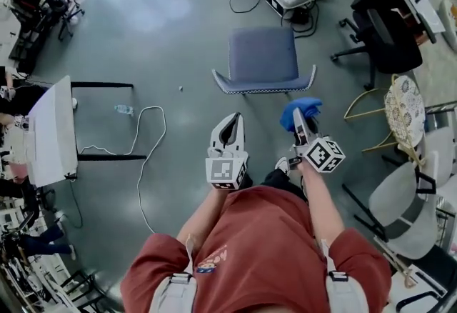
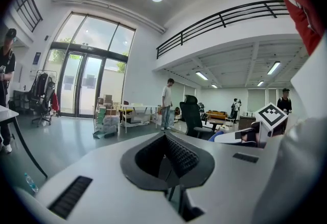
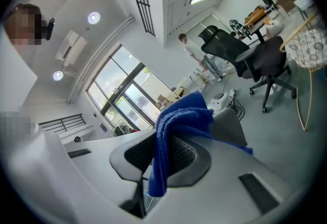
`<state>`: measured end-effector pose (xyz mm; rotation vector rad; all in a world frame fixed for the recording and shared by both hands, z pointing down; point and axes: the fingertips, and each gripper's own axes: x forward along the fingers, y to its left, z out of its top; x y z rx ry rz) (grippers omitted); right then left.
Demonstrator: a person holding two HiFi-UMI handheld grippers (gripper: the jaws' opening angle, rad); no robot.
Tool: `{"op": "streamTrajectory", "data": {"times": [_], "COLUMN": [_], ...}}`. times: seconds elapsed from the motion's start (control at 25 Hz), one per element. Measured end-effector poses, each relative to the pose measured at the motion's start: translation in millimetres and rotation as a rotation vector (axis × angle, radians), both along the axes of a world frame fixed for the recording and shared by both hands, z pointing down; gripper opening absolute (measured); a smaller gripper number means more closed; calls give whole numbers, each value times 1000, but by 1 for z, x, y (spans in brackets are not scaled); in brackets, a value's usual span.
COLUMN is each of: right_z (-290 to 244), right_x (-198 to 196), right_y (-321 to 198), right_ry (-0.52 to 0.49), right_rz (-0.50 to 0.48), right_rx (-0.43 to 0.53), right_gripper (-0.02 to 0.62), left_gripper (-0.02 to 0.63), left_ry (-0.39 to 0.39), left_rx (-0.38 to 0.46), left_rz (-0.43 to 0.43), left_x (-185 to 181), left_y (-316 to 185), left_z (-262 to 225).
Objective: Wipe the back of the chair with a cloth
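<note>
Your right hand-held gripper [image 1: 299, 123], pinching the cloth [image 1: 300, 108], is nearer the chair [image 1: 263, 58]; its back probably runs crosswise just ahead.

Chair [image 1: 263, 56]: blue-grey upholstered seat, seen from above at 12 o'clock in the head view, standing upright. Its back [image 1: 261, 88] is turned to 6 o'clock and shows as a curved band with a pale, chequered-looking edge; the ends rise to points at left and right.

Cloth [image 1: 300, 109]: bright blue, terry-like, bunched and folded. It is pinched between the jaws of the right gripper [image 1: 298, 118]; in the right gripper view one fold [image 3: 176, 131] is draped over and down between the pads. It is located at about 5 o'clock of the chair, just beside the back's right end. Contact with the back cannot be told.
</note>
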<state>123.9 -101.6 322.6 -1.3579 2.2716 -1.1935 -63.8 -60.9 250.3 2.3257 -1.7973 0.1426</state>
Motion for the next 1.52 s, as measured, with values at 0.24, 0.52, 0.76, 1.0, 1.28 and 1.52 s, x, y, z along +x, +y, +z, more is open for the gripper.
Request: {"op": "streamTrajectory", "data": {"times": [0.24,0.52,0.76,1.0,1.28,1.52], "right_z": [-71,-159,-228,-243,-238,-240], "right_x": [-19,-45,-55,-54,-56,-51], "right_y": [0,-12,-12,-16,-17,-19], "right_ry": [167,546,690,729,727,714], "right_rz": [-62,-41,22,53,49,56], "right_rx": [173,425,645,683,655,644], "right_gripper": [61,61,62,61,61,61], "left_gripper": [14,13,14,14,13,14], "left_ry": [86,59,21,21,18,9], "left_rx": [-5,114,268,312,311,303], "left_rz": [7,8,-3,-21,-17,-18], "left_x": [-23,-53,-64,-70,-69,-66], "left_y": [-12,-18,-17,-27,-27,-28], "left_z": [-38,-102,-166,-182,-180,-179]}}
